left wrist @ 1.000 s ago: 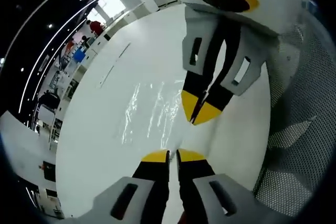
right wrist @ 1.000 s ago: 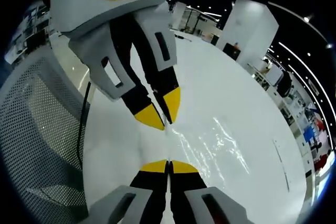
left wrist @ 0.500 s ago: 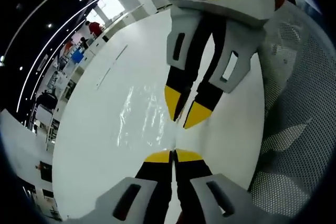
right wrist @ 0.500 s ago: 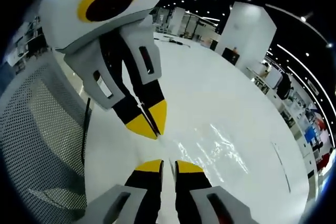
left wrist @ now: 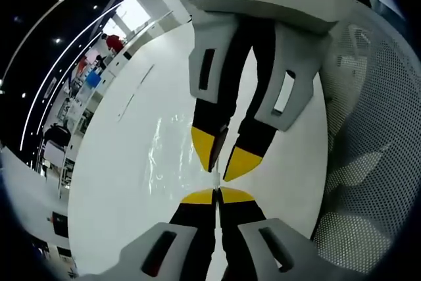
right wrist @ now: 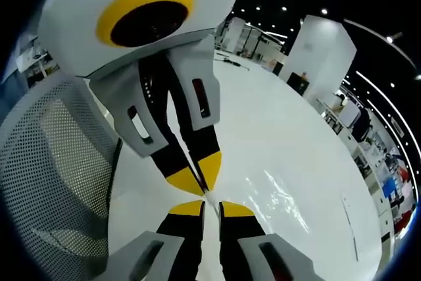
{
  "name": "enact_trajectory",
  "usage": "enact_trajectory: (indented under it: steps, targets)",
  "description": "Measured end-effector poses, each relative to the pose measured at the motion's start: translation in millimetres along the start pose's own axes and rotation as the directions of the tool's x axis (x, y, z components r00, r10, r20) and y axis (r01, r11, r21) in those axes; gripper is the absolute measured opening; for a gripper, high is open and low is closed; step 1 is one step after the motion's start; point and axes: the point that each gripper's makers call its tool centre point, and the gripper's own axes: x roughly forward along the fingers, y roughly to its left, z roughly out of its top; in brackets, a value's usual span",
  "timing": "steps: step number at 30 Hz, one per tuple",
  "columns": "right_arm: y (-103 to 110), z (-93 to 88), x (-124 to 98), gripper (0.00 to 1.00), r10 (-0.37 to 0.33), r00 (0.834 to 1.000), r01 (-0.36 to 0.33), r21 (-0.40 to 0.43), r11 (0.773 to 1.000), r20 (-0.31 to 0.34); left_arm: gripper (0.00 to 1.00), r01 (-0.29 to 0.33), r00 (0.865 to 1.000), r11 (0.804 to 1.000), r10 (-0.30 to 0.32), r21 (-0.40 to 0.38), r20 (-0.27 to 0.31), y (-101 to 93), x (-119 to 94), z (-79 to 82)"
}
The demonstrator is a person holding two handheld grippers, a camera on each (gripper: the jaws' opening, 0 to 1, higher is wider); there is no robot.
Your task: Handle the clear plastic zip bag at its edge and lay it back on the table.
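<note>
The clear plastic zip bag point(left wrist: 172, 148) lies flat on the white table point(left wrist: 112, 189), showing mostly as glints. Its near edge runs in between the yellow tips of my left gripper point(left wrist: 216, 195), which is shut on it. My right gripper point(left wrist: 222, 157) reaches in from above, tip to tip with the left, its jaws a little apart. In the right gripper view my right gripper point(right wrist: 211, 208) stands open by a narrow gap. Facing it, the left gripper point(right wrist: 199, 176) is closed, with the bag point(right wrist: 273, 194) stretching off to the right on the table point(right wrist: 283, 123).
A grey mesh chair back point(left wrist: 378, 156) stands close beside the table edge, also the chair back point(right wrist: 46, 162). A black cable point(right wrist: 112, 176) hangs along that edge. A thin dark line point(left wrist: 135, 90) marks the far tabletop. Desks and people sit far off in the hall.
My right gripper's jaws, shut a second ago, have parted off the bag's edge. The two grippers have drawn closer, tip to tip. The left stays shut.
</note>
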Motion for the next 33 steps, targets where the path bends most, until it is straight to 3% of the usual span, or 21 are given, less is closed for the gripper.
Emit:
enact_trajectory:
  steps: [10,16,33]
  targets:
    - [9.7,-0.8,-0.4,0.04,0.031,0.999,-0.034,-0.118,0.992,-0.024,0.0,0.017,1.0,0.997,-0.019,0.08,0.021,-7.5,-1.1,4.4]
    - [12.2,-2.4,-1.1,0.01,0.031,0.998,-0.041,-0.198,0.979,-0.054,0.0,0.025,1.0,0.991,-0.026,0.13,0.003,-10.2,0.1,5.1]
    - [16.5,-3.1,-1.7,0.0,0.051,0.996,-0.063,-0.194,0.979,-0.07,0.0,0.035,0.999,0.992,-0.036,0.12,0.002,-16.3,-1.2,3.3]
